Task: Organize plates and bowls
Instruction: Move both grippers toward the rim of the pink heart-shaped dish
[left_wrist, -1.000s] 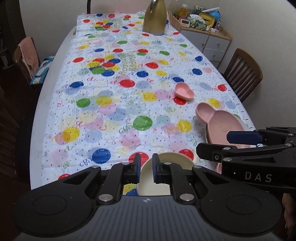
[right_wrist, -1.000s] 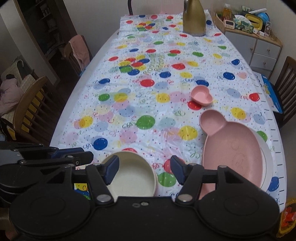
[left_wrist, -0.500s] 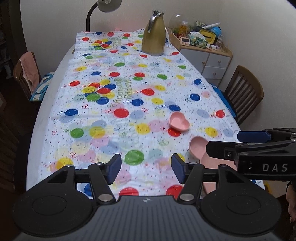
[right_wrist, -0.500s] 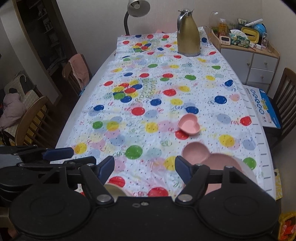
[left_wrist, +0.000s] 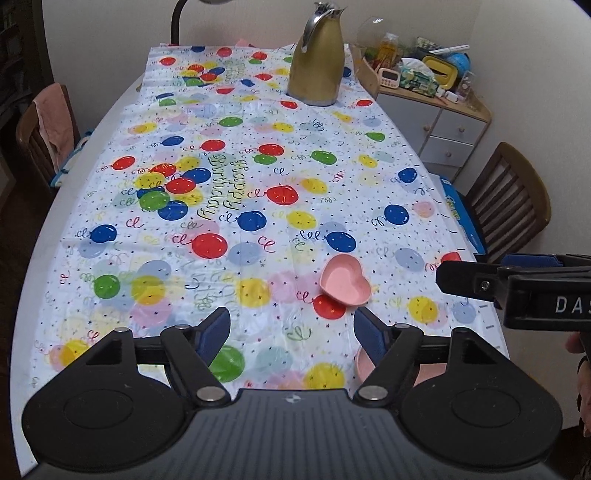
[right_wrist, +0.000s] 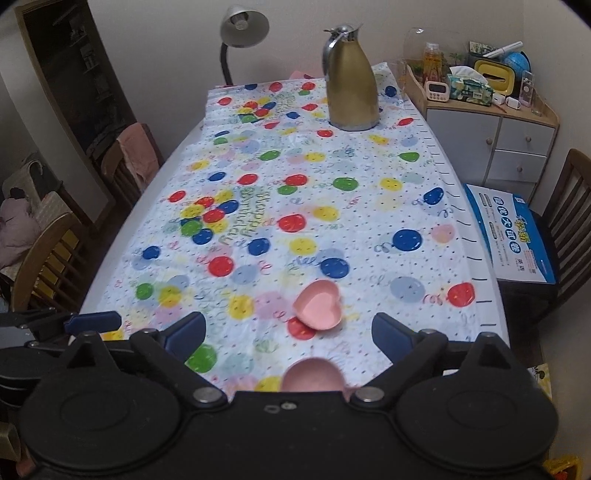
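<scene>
A pink heart-shaped bowl (left_wrist: 345, 281) sits on the balloon tablecloth, just ahead of both grippers; it also shows in the right wrist view (right_wrist: 318, 304). Only the rounded top of a pink plate (right_wrist: 313, 374) shows near the table's front edge, a sliver of it in the left wrist view (left_wrist: 361, 363). My left gripper (left_wrist: 291, 328) is open and empty, held above the front edge. My right gripper (right_wrist: 288, 330) is open and empty; it shows from the side in the left wrist view (left_wrist: 480, 275). The cream bowl is hidden.
A gold thermos jug (left_wrist: 317, 61) stands at the far end of the table. A cabinet with clutter (right_wrist: 487, 122) and a chair (left_wrist: 511, 201) are on the right. Chairs (right_wrist: 48, 258) stand on the left. A lamp (right_wrist: 242, 27) is at the back.
My left gripper opened, let go of the cream bowl and drew back and up. My right gripper also drew back. The cream bowl and most of the pink plate dropped out of view.
</scene>
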